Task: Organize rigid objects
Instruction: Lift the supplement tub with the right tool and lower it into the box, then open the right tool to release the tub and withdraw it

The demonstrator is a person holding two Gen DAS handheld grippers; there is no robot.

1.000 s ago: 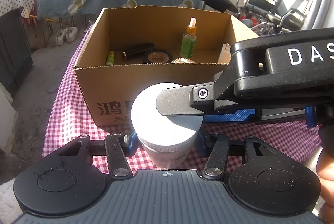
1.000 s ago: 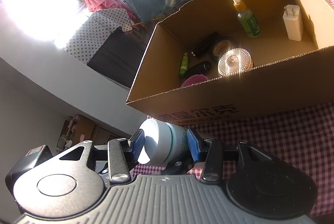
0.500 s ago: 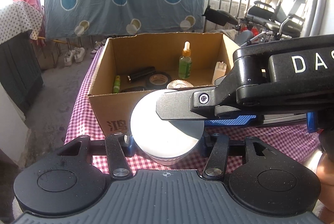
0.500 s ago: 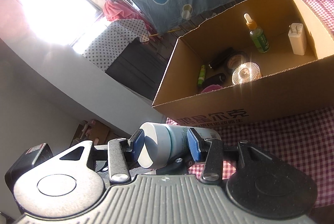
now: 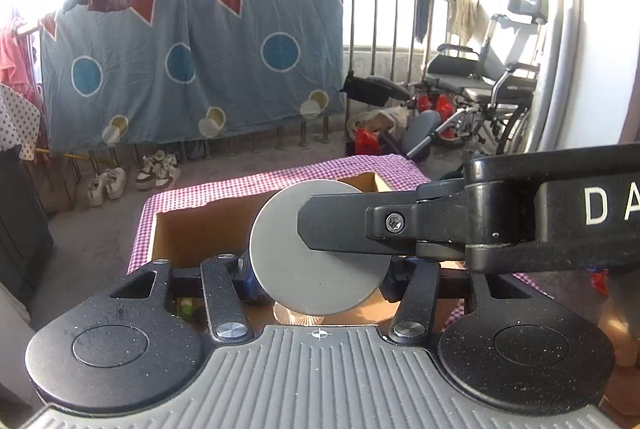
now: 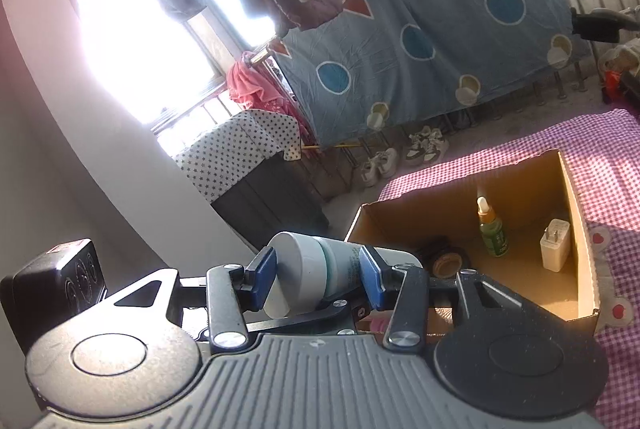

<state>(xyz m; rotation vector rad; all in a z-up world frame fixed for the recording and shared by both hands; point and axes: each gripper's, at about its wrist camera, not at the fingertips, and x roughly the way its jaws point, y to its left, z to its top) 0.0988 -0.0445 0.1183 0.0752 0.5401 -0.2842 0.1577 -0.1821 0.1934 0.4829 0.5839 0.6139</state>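
While the left wrist camera looks over the cardboard box (image 5: pixel 188 237), my left gripper (image 5: pixel 320 279) has its blue-padded fingers (image 5: pixel 244 279) on either side of the white jar (image 5: pixel 288 269), whose flat lid faces the lens. Whether those pads actually touch the jar I cannot tell; the lid hides the contact. Across the lid lies one black finger of my right gripper (image 5: pixel 340 225), coming in from the right. The jar hangs above the open box, which sits on the pink checked worktop (image 5: pixel 280 177). Something ribbed and shiny (image 5: pixel 296 317) peeks out just under the jar.

Over on the right wrist camera, my right gripper (image 6: pixel 318 281) is clamped on the jar (image 6: pixel 304 277): one blue finger (image 6: pixel 262 279) presses the lid end, the other the far end, with the jar lying sideways between them. Behind it the box (image 6: pixel 576 253) stands open. Inside I see a green dropper bottle (image 6: pixel 493 233) upright, a white charger plug (image 6: pixel 555 245) just beside it toward the right wall, and a roll of tape (image 6: pixel 446 263) lying flat nearer my fingers.
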